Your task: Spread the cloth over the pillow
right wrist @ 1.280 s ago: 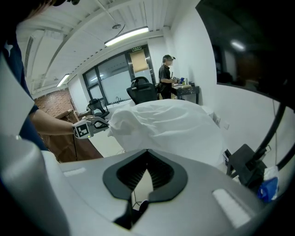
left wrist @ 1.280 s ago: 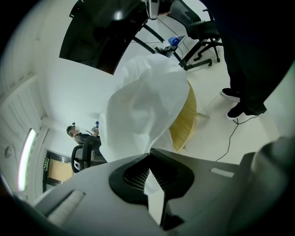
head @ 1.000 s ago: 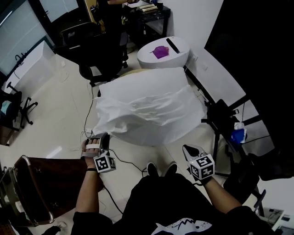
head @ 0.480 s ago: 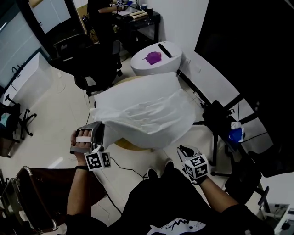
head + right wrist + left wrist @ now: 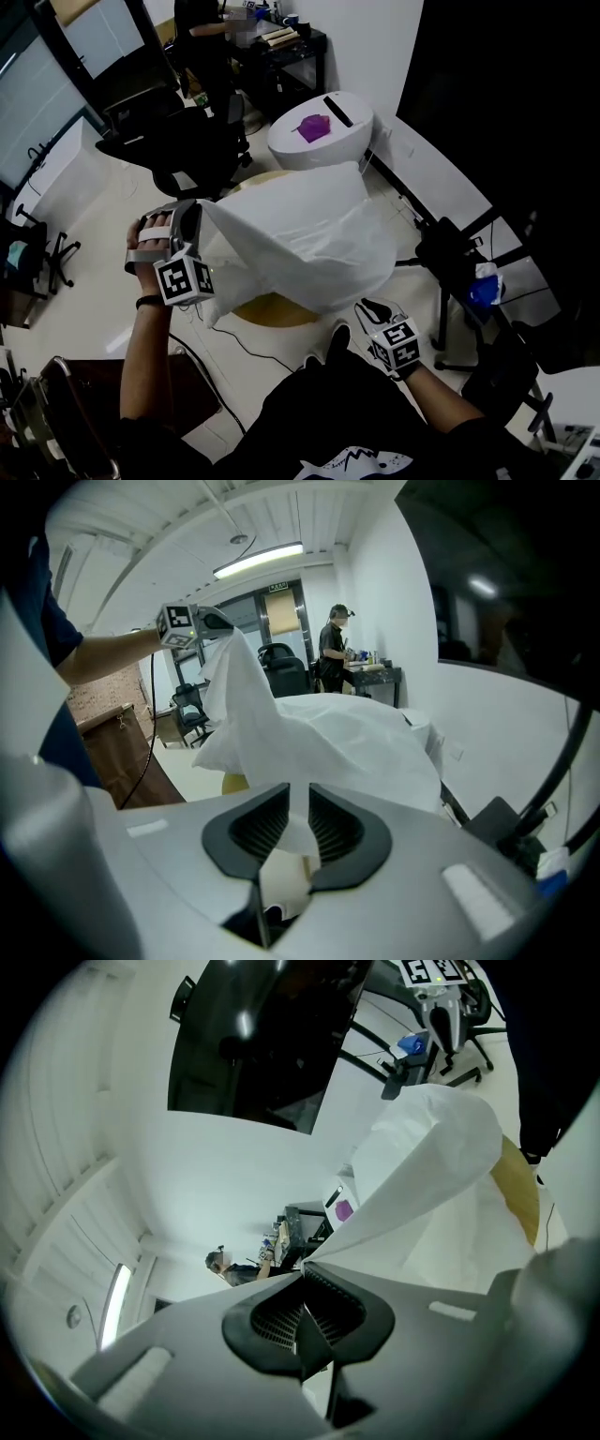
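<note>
Two grippers work one white cloth [image 5: 309, 234]. The left gripper [image 5: 194, 210], at about nine o'clock in the head view, has its jaws pressed together on a corner of the cloth. Its own view shows the left gripper [image 5: 302, 1275] with the pads meeting and the cloth [image 5: 422, 1147] running taut out of the tips toward two o'clock. The right gripper [image 5: 362, 306], near five o'clock in the head view, has just been opening. In its own view the right gripper [image 5: 291, 816] has its pads spread, and a fold of the cloth [image 5: 309, 724] hangs loosely between them without being pressed. From the raised left corner the cloth slopes down toward three o'clock and drapes over a rounded bulk. The pillow cannot be told apart from the fabric covering it. A tan round surface [image 5: 274, 311] shows under the near edge at six o'clock of the cloth. Beyond, at twelve o'clock, stands a white round unit [image 5: 352, 127] with a purple object [image 5: 312, 124] on top. A black office chair [image 5: 178, 150] sits at ten o'clock and a black tripod [image 5: 448, 255] at three o'clock.
</note>
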`<action>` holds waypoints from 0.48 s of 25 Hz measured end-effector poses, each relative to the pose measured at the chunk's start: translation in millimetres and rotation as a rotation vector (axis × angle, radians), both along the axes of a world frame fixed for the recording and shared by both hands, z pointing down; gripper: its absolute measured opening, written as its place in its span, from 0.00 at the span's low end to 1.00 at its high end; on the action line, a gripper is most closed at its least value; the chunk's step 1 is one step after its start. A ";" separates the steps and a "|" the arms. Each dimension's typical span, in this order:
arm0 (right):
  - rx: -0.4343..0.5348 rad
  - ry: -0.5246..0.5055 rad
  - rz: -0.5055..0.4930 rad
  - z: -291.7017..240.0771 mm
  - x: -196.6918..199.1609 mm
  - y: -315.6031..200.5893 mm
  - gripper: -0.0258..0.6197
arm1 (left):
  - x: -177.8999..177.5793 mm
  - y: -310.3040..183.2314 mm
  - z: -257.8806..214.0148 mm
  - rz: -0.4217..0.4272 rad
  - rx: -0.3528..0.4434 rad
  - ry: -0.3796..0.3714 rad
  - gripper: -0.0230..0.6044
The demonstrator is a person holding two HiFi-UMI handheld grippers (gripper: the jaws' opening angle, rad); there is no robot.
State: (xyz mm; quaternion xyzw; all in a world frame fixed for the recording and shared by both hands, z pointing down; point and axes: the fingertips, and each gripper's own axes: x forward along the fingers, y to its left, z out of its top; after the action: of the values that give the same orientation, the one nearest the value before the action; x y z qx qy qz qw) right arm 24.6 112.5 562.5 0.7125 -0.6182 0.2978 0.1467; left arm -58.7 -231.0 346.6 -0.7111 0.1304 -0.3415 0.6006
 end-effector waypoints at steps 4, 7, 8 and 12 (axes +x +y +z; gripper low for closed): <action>0.023 0.015 -0.032 -6.7 26.9 -22.5 0.16 | 41.1 -37.5 -7.2 -0.047 -0.025 -0.009 0.04; 0.038 0.034 -0.073 -6.5 44.1 -42.0 0.16 | 62.4 -70.0 -0.2 -0.095 -0.049 -0.037 0.04; 0.042 0.041 -0.096 -7.4 45.6 -48.4 0.16 | 68.3 -79.0 1.4 -0.110 -0.056 -0.044 0.04; 0.047 0.070 -0.217 -18.0 26.0 -74.3 0.16 | 85.5 -110.0 10.7 -0.144 -0.090 -0.056 0.04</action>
State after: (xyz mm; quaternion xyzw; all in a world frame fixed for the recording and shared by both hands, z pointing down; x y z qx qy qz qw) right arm 50.5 38.2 544.5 0.6547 -0.6928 0.2407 0.1829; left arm 26.9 -341.0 357.3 -0.7164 0.1490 -0.4091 0.5453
